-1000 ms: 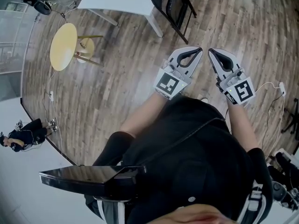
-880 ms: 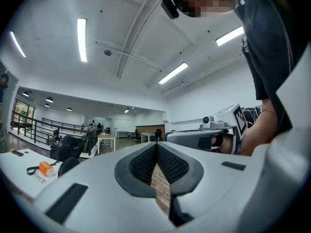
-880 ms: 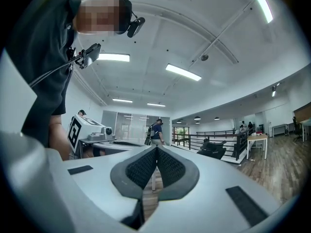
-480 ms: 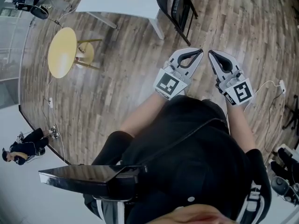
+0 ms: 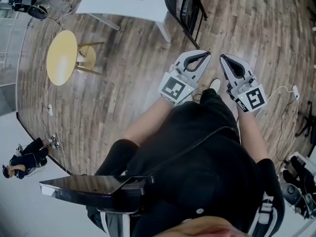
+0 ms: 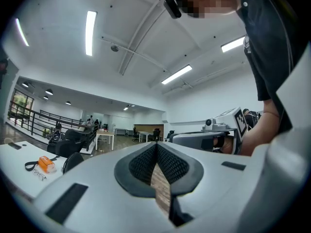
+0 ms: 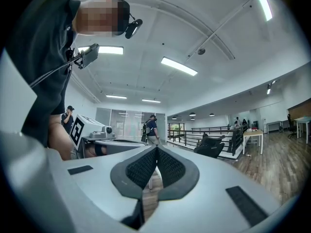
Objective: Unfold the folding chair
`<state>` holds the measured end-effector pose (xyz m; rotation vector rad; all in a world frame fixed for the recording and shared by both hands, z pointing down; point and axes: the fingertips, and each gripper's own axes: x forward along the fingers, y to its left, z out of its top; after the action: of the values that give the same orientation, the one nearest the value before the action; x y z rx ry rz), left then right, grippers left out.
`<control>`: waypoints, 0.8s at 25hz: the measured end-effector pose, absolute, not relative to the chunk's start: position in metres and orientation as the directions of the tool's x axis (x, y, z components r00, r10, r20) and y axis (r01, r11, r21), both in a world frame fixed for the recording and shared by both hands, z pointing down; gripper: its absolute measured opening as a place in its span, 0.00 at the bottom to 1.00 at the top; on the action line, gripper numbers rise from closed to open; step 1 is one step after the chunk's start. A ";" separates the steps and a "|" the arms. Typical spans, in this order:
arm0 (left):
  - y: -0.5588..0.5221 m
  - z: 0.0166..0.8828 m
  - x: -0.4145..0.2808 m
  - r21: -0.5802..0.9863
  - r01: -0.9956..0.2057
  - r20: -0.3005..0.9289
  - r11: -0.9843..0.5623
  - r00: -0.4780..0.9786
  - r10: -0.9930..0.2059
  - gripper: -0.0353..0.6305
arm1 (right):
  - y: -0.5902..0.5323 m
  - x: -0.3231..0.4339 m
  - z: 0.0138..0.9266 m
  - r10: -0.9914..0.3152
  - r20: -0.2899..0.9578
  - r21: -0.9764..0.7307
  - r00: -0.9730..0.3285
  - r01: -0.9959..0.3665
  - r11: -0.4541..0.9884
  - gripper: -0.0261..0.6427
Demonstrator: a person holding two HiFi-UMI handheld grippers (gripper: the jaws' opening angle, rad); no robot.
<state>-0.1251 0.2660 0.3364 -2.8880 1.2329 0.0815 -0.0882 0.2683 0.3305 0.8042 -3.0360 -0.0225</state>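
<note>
The black folding chair point(image 5: 183, 6) stands folded beside the corner of a white table point(image 5: 118, 4), at the top of the head view. Its dark top edge point(image 6: 73, 161) shows low at the left of the left gripper view. My left gripper point(image 5: 208, 54) and my right gripper point(image 5: 222, 57) are held side by side, level, a short way in front of the chair and apart from it. Both are shut with nothing between the jaws, as the left gripper point(image 6: 156, 145) and the right gripper point(image 7: 156, 149) show in their own views. The chair is not visible in the right gripper view.
A round yellow stool point(image 5: 61, 57) stands on the wood floor to the left. An orange item point(image 6: 46, 163) and a strap lie on the white table. A white cable point(image 5: 285, 107) runs over the floor at right. My shoe point(image 5: 215, 85) shows below the grippers. People stand further off.
The person has stepped toward the chair; a shoe has come into view beneath the grippers. Both grippers moved along with the body and stayed shut and empty.
</note>
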 end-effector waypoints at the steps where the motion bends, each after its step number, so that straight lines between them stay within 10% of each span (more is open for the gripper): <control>1: 0.262 0.338 -0.124 0.021 -0.722 -0.046 -0.691 0.690 -0.722 0.06 | 0.263 -0.086 0.332 -0.495 -0.005 0.011 -0.869 -0.495 0.869 0.05; 20: 0.131 0.338 -0.073 -0.022 -0.808 0.019 -0.588 0.588 -0.809 0.06 | 0.125 -0.043 0.328 -0.339 -0.050 -0.014 -0.940 -0.338 0.941 0.05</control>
<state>-0.0729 0.1309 0.3379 -2.7899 1.4201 -0.0415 -0.0429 0.1246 0.3277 0.5491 -3.1455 0.0078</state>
